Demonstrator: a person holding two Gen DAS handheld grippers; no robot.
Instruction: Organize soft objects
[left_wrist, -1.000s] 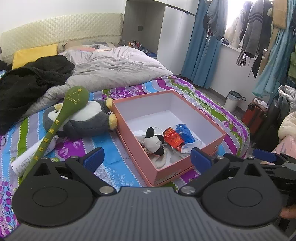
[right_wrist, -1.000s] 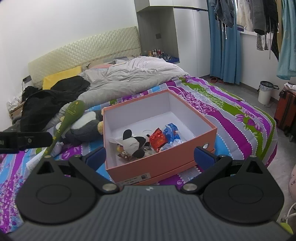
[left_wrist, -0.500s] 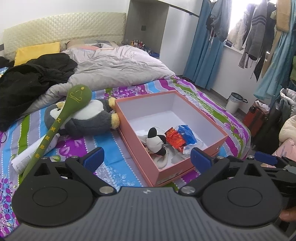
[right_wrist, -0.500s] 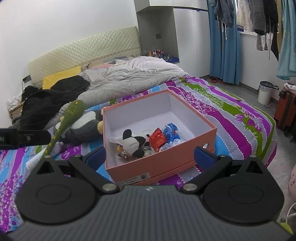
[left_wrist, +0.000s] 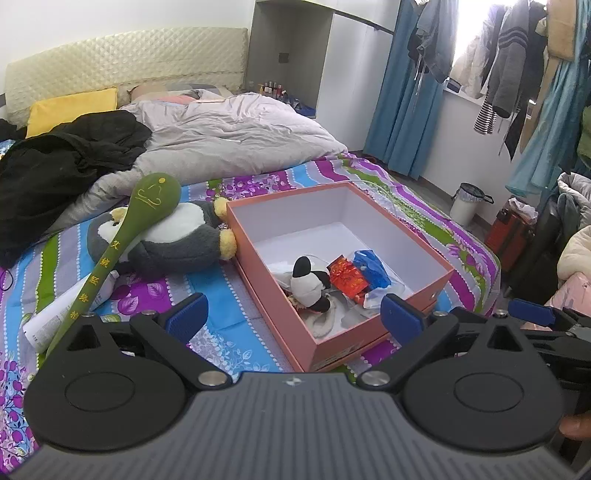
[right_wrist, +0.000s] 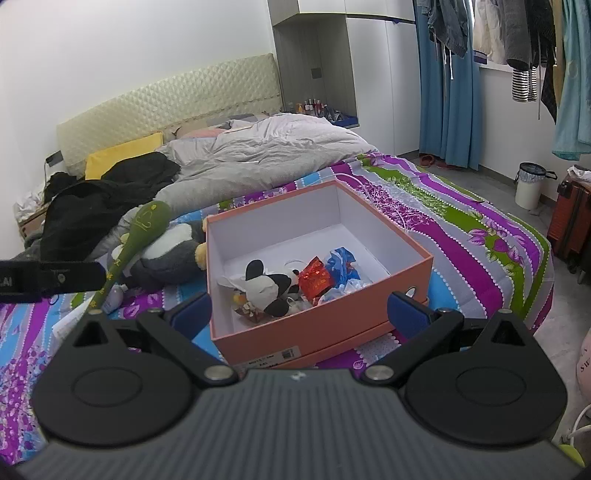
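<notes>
An open pink box (left_wrist: 421, 254) (right_wrist: 321, 328) sits on the striped bedspread. Inside lie a black-and-white plush (left_wrist: 309, 285) (right_wrist: 266, 286), a red packet (left_wrist: 346, 278) (right_wrist: 314, 281) and a blue bag (left_wrist: 371, 267) (right_wrist: 343, 263). Left of the box lies a grey penguin plush (left_wrist: 173, 242) (right_wrist: 166, 258) with a long green plush mallet (left_wrist: 127, 236) (right_wrist: 138, 238) across it. My left gripper (left_wrist: 293, 314) hovers open in front of the box's near-left corner, holding nothing. My right gripper (right_wrist: 299, 312) is open over the box's front wall, also holding nothing.
A white tube (left_wrist: 70, 306) lies by the mallet's handle. Black clothes (left_wrist: 59, 166) and a grey duvet (left_wrist: 229, 136) cover the bed's far half. A bin (right_wrist: 529, 184), a suitcase (right_wrist: 570, 221) and hanging clothes stand to the right on the floor side.
The left gripper has drifted slightly, so the box and plush sit a little farther right in its view. The right gripper has barely moved. Both stay open.
</notes>
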